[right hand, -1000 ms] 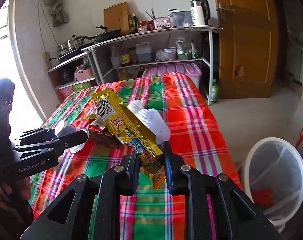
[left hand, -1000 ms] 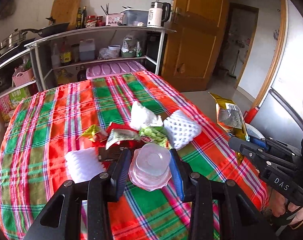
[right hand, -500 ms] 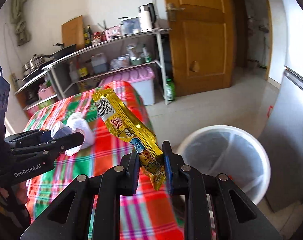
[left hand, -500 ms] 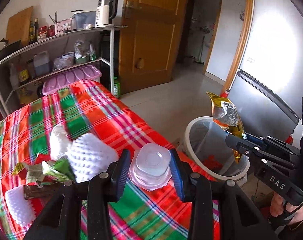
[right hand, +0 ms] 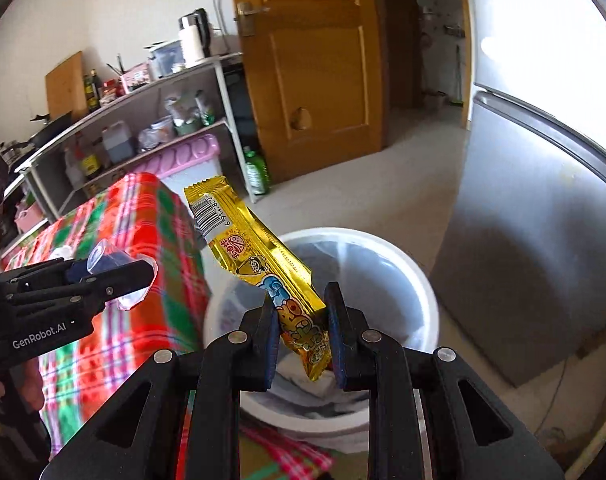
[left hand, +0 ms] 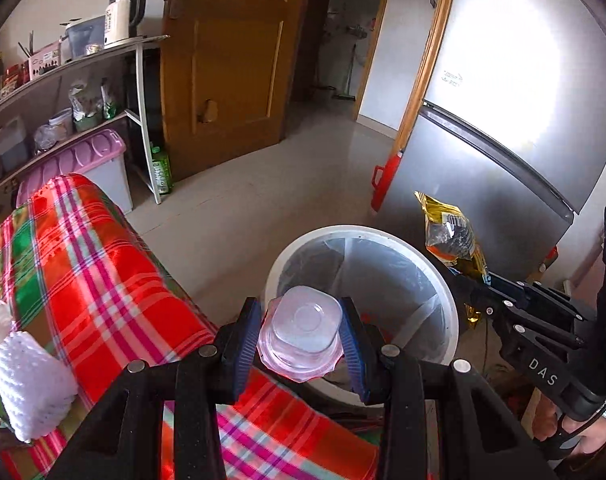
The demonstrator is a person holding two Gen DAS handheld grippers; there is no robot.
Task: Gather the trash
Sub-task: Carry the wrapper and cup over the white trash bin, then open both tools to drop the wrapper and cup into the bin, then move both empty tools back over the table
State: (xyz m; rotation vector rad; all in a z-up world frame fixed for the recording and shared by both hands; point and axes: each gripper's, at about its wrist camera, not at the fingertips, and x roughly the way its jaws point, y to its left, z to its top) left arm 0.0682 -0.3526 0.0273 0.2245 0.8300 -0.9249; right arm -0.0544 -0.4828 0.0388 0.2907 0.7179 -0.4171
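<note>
My left gripper [left hand: 301,330] is shut on a clear plastic cup [left hand: 301,328] and holds it at the near rim of the white trash bin [left hand: 447,292]. The cup also shows in the right wrist view [right hand: 103,260]. My right gripper [right hand: 301,332] has its jaws parted wider than before, and the gold snack wrapper [right hand: 259,256] still stands between them above the white trash bin [right hand: 419,280]. I cannot tell whether the wrapper is still gripped. The wrapper also shows in the left wrist view [left hand: 451,236].
The table with the red and green plaid cloth [left hand: 95,276] lies left of the bin. A white foam net [left hand: 27,376] lies on the cloth. A steel fridge [left hand: 503,152] stands right of the bin. A shelf rack [left hand: 103,80] and a wooden door [left hand: 231,64] are behind.
Both grippers have swung right from the table to above the bin, carrying the cup and the wrapper. The right jaws have parted somewhat around the wrapper.
</note>
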